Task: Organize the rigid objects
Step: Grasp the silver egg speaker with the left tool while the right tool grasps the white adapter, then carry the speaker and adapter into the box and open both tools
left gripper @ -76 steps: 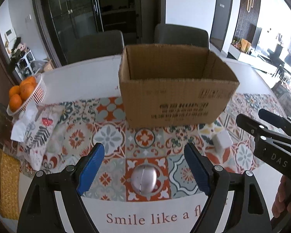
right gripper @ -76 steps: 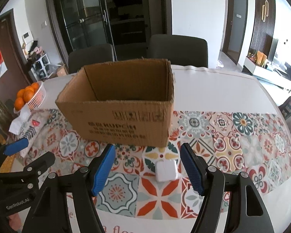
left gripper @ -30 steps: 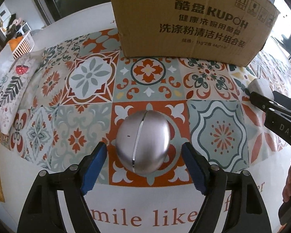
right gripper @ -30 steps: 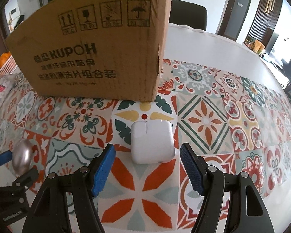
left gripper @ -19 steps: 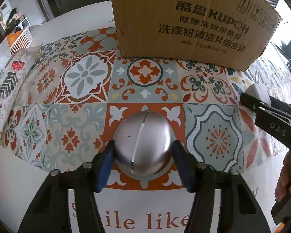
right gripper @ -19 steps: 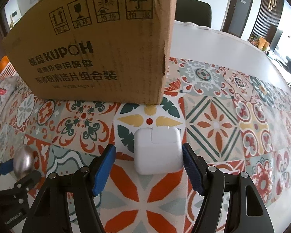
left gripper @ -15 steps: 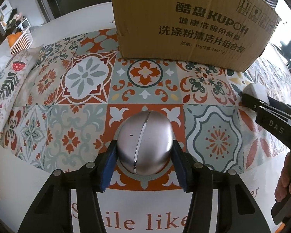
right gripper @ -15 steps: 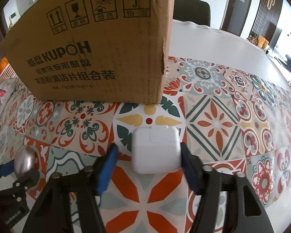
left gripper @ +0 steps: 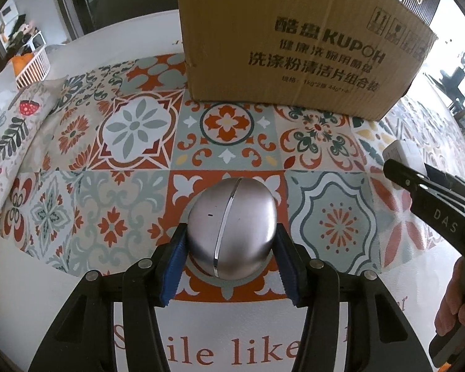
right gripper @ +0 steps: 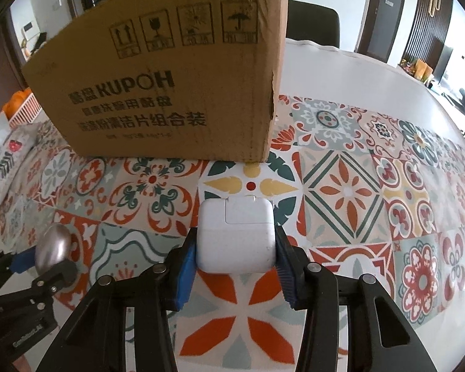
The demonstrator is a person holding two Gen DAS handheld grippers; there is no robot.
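My left gripper (left gripper: 231, 259) is shut on a silver egg-shaped case (left gripper: 231, 228) that rests on the patterned tile mat (left gripper: 133, 130). My right gripper (right gripper: 235, 255) is shut on a white square charger block (right gripper: 236, 238), also on the mat. The brown cardboard box (left gripper: 294, 49) stands just behind both; it also shows in the right wrist view (right gripper: 170, 93). In the left wrist view the right gripper (left gripper: 431, 198) sits at the right with the charger (left gripper: 403, 152). In the right wrist view the silver case (right gripper: 54, 248) shows at the left.
A white basket of oranges (left gripper: 31, 65) and a patterned cloth pouch (left gripper: 9, 136) lie at the far left. White tabletop (right gripper: 356, 71) extends behind and to the right of the box. Dark chairs (right gripper: 313, 21) stand beyond the table.
Both grippers have come down towards the table and closed: the left onto the silver case, the right onto the white charger. The box has not moved.
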